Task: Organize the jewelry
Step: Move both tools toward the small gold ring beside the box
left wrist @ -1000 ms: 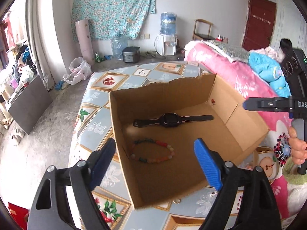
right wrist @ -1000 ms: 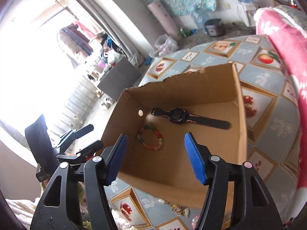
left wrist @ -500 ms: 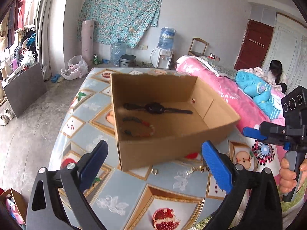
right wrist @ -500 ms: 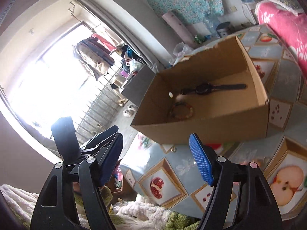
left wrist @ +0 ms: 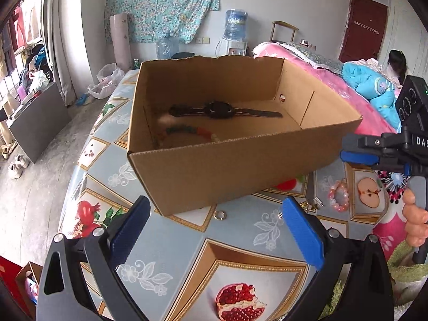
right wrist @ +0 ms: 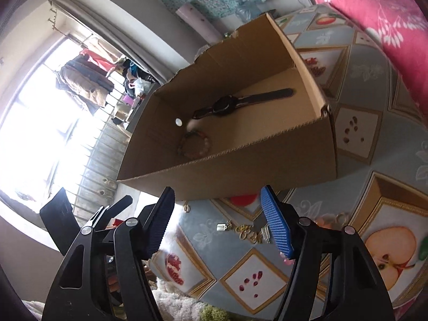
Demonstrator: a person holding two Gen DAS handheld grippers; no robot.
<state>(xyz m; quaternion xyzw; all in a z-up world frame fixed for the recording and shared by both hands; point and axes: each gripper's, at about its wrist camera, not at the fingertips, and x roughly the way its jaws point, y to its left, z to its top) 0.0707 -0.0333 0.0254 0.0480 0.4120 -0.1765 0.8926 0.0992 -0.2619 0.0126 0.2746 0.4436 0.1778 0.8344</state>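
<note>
An open cardboard box (left wrist: 227, 165) (right wrist: 256, 165) stands on the patterned tablecloth. Inside it lie a black watch (left wrist: 219, 109) (right wrist: 230, 103) and a multicoloured bead bracelet (left wrist: 192, 131) (right wrist: 194, 145). In front of the box lie a small ring (left wrist: 220, 214) (right wrist: 186, 208), a gold chain piece (left wrist: 307, 204) (right wrist: 246, 231) and a pink bead bracelet (left wrist: 338, 196). My left gripper (left wrist: 214, 230) hangs wide open above the cloth near the ring, holding nothing. My right gripper (right wrist: 218, 200) (left wrist: 374, 152) is open over the gold piece, its jaws closing, with nothing pressed between them.
The table (left wrist: 112, 176) drops off at its left edge to a grey floor. A bed with pink bedding (left wrist: 329, 80) runs along the right side. A person (left wrist: 397, 64) sits at the far right. Green and white fluffy fabric (right wrist: 214, 313) lies at the near edge.
Both grippers have drawn back from above the box and dropped to the cloth in front of it. The left jaws have spread wider. The box contents have not moved.
</note>
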